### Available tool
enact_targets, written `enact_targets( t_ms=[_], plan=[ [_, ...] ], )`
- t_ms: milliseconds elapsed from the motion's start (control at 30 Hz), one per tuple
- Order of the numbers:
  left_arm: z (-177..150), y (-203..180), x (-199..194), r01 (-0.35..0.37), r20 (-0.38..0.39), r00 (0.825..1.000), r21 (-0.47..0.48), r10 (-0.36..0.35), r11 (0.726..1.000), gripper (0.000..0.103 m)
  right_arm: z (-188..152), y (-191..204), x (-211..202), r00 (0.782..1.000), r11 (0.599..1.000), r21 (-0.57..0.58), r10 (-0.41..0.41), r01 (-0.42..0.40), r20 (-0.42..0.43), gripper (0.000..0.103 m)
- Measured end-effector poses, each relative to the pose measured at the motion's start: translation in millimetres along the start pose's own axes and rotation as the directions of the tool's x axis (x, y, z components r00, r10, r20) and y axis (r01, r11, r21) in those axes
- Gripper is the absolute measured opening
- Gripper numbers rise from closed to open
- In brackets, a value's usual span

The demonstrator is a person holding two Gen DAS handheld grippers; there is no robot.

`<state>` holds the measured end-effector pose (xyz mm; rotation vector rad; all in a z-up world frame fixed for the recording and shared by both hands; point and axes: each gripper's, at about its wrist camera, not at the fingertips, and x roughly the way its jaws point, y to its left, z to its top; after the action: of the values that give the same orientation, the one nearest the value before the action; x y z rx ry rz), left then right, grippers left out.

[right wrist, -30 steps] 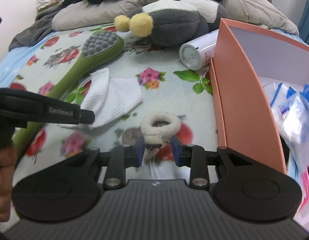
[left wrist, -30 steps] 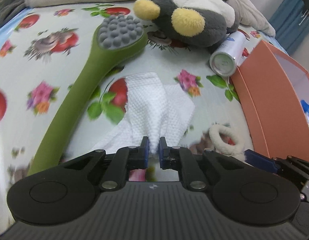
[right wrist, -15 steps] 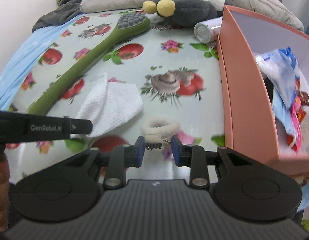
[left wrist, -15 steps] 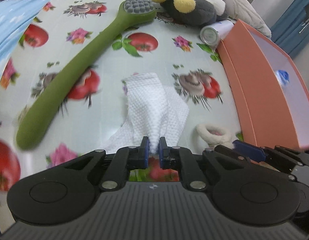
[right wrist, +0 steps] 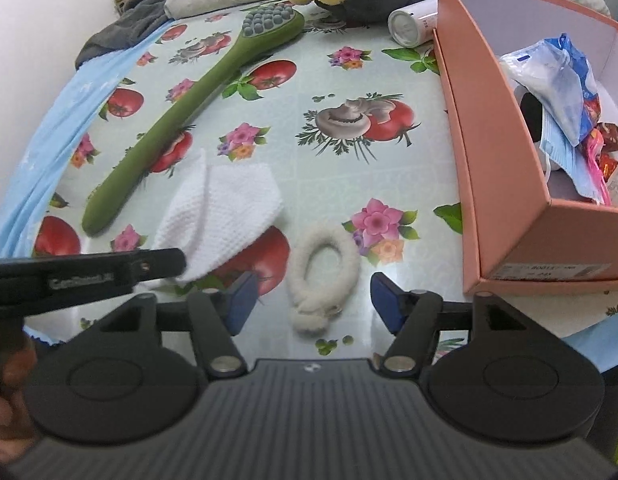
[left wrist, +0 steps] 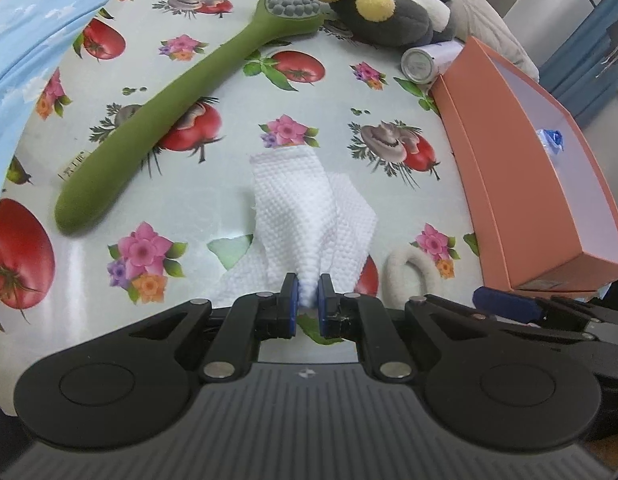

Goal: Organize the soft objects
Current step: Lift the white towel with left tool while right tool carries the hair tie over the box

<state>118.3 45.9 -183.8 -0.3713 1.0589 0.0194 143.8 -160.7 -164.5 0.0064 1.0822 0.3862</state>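
My left gripper (left wrist: 308, 295) is shut on a corner of the white waffle cloth (left wrist: 309, 216), which drapes forward onto the printed tablecloth. In the right wrist view the same cloth (right wrist: 221, 212) lies at left under the left gripper's black arm. My right gripper (right wrist: 311, 300) has its jaws opening, well apart. The cream fluffy hair tie (right wrist: 323, 276) lies flat on the table between the blue pads, touched by neither. It also shows as the cream hair tie (left wrist: 409, 276) at the right of the left wrist view.
A salmon open box (right wrist: 497, 184) with packets inside stands at right. A long green massage brush (right wrist: 189, 120) lies diagonally at left. A grey plush toy (left wrist: 381, 16) and a white can (right wrist: 413, 24) sit at the back. A hand (right wrist: 5, 384) shows bottom left.
The right gripper's jaws have spread and the hair tie dropped out of them onto the table. Both grippers pulled back toward the near edge, the left one dragging the cloth.
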Motion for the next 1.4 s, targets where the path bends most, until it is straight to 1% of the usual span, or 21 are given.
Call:
enact_targets(
  t_ms=[133,367,433,500,567,600,633,700,933,1067,1267,1400],
  plan=[
    [2,5,0,-0.008,0.001,1.0,0.003,0.008,1.0,0.012,5,1,9,1.0,1.0,-0.004,-0.014,0.014,-0.001,0.065],
    [4,7,3,-0.009,-0.004,1.0,-0.008,0.009,1.0,0.012,6,15,35,0.998,0.997,-0.065,-0.051,0.05,-0.028,0.064],
    [5,7,2,-0.012,-0.002,1.0,-0.008,0.012,1.0,0.012,4,18,41,0.996,0.995,-0.069,-0.078,0.075,-0.047,0.057],
    [5,8,2,-0.012,-0.005,1.0,-0.011,0.012,1.0,0.012,3,20,45,0.995,0.995,-0.07,-0.072,0.067,-0.062,0.053],
    [6,8,1,-0.013,-0.005,1.0,-0.011,0.013,1.0,0.012,2,22,47,0.996,0.994,-0.079,-0.077,0.073,-0.054,0.049],
    [7,8,1,-0.016,-0.005,1.0,-0.009,0.015,1.0,0.012,2,23,47,0.995,0.993,-0.087,-0.081,0.076,-0.051,0.042],
    [8,7,2,-0.016,-0.007,1.0,-0.007,0.016,1.0,0.012,3,24,48,0.995,0.993,-0.095,-0.082,0.077,-0.051,0.031],
    [9,7,2,-0.021,-0.009,1.0,-0.003,0.021,1.0,0.012,5,25,49,0.995,0.991,-0.106,-0.09,0.084,-0.052,0.021],
    [17,5,-9,-0.029,0.025,0.999,0.004,0.029,1.0,0.012,16,19,36,0.997,0.996,-0.058,-0.072,0.069,-0.035,0.019],
    [19,5,-22,-0.032,0.05,0.998,0.004,0.032,0.999,0.012,21,17,15,0.998,0.997,-0.048,-0.064,0.064,0.006,0.019],
    [20,-3,-51,-0.009,0.101,0.995,0.012,0.008,1.0,0.012,25,15,-25,0.996,0.998,-0.019,-0.053,0.054,0.075,0.019],
    [19,-10,-70,0.024,0.124,0.992,0.01,-0.026,1.0,0.012,26,12,-50,0.993,0.999,0.005,-0.036,0.035,0.109,0.019]
  ],
)
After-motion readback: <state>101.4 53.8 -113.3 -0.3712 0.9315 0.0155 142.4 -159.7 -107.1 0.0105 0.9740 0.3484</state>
